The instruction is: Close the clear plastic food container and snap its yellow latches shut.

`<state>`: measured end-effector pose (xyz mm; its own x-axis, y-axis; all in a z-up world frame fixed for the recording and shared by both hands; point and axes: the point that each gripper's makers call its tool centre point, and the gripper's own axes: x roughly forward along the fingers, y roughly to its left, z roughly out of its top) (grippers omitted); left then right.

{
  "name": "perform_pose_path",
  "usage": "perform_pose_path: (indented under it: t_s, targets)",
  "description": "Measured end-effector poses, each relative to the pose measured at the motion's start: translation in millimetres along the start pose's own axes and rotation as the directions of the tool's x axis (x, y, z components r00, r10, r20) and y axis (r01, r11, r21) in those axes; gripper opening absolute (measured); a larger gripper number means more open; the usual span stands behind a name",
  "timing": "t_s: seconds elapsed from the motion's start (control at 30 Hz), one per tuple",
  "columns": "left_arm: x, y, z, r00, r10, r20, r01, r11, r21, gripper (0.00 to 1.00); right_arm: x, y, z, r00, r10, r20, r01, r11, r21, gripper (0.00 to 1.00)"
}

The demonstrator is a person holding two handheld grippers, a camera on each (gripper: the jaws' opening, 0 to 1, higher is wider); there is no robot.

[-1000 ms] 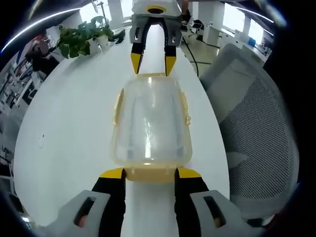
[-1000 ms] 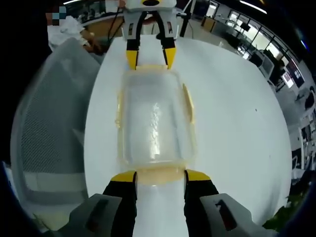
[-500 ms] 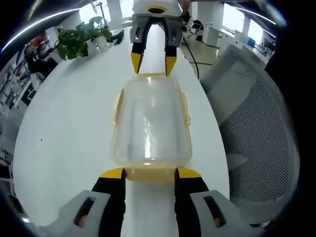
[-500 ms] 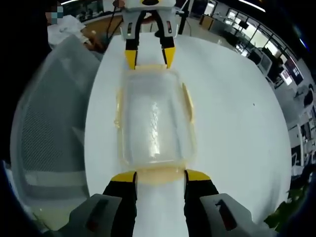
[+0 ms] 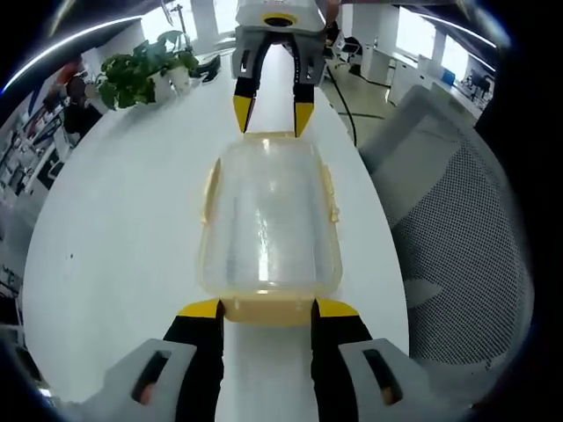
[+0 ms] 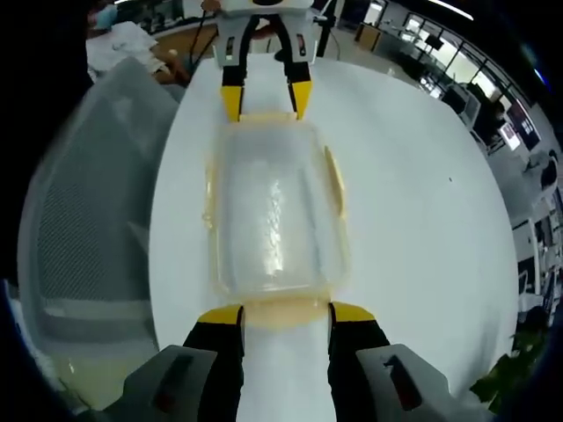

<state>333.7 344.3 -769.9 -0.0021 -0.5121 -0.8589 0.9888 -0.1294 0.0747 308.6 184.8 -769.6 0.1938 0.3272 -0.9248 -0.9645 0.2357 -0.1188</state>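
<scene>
a: where does it stand?

b: the clear rectangular plastic food container with yellow trim lies flat on the long white table, lid on, lengthwise between the two tools. the left black-and-yellow two-jaw gripper sits at one short end, its jaws spread either side of the yellow end latch. the right black-and-yellow two-jaw gripper does the same at the opposite end, over the other yellow end latch.

a: are they gripping anything?

b: no. both sets of jaws are apart and bracket the end flaps. i cannot tell whether the tips touch the flaps or rest just beside them.

a: and the side latches?

b: a thin yellow side latch runs along each long edge. whether those are snapped down i cannot make out through the fisheye.

a: so how to do the end latches well?

b: i'd say press both ends together, so the pushes cancel and the light box doesn't slide on the smooth top. keep each tool square to the flap and bear on its middle, not a corner, or it may twist and seat on one side only. check the lid sits level first; a latch forced over a proud rim could pop back.

a: hazards?

b: the grey mesh office chair stands close beside the table edge, and the container lies nearer that edge, so a skid that way matters.
</scene>
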Motion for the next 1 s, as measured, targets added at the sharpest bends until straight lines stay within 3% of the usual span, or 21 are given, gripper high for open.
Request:
perform_pose_path:
  t_s: [0.77,0.83,0.87,0.93,1.0]
  targets:
    - [3.2,-3.4,-6.7,0.999,0.001,-0.033,-0.001,1.0,-0.025,0.38,3.2,1.0,1.7,1.0,0.004,-0.001,-0.004,1.0,-0.011,0.37]
    - [5.0,-6.7,-4.9,1.0,-0.012,-0.02,0.01,0.998,-0.065,0.39,4.4,8.8,-3.3,0.999,0.043,-0.027,-0.043,0.999,0.003,0.23]
    - [5.6,-4.3,-4.2,1.0,-0.007,-0.016,0.006,0.998,-0.057,0.39,5.8,8.8,-3.8,0.999,0.028,-0.027,-0.029,0.999,-0.026,0.19]
    - [5.6,-3.1,-3.7,1.0,0.004,-0.014,-0.005,0.999,-0.044,0.39,5.8,3.6,-2.6,1.0,-0.01,-0.015,0.01,0.999,-0.042,0.24]
    - [5.4,-3.5,-3.9,1.0,0.005,-0.014,-0.005,0.999,-0.045,0.39,5.4,5.0,-4.9,1.0,0.006,-0.014,-0.006,1.0,0.005,0.25]
